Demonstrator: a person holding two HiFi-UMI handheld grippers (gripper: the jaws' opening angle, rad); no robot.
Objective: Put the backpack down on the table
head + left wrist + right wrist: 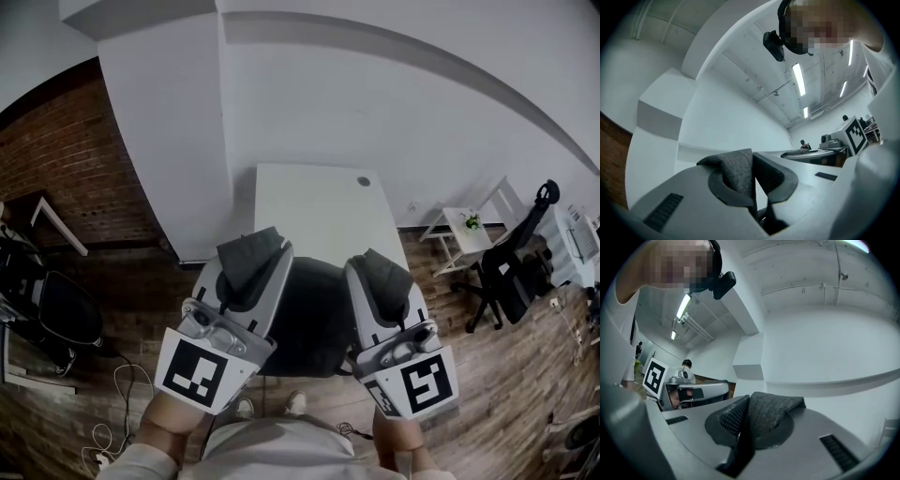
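Note:
A dark grey backpack [309,319] hangs between my two grippers, in front of the near edge of the white table [319,202]. My left gripper [251,247] is shut on a fold of the backpack's grey fabric [736,171] that sticks up past its jaws. The right gripper [382,266] is shut on another fold of that fabric [773,413]. Both grippers are held side by side and point slightly upward, toward the white wall. The backpack's lower part is hidden behind the grippers and the person's body.
A white pillar [169,141] stands left of the table, with a brick wall [66,159] beyond it. A black office chair [514,272] and a small white side table [466,230] stand at the right. A dark chair [56,314] and cables [117,412] sit at the left.

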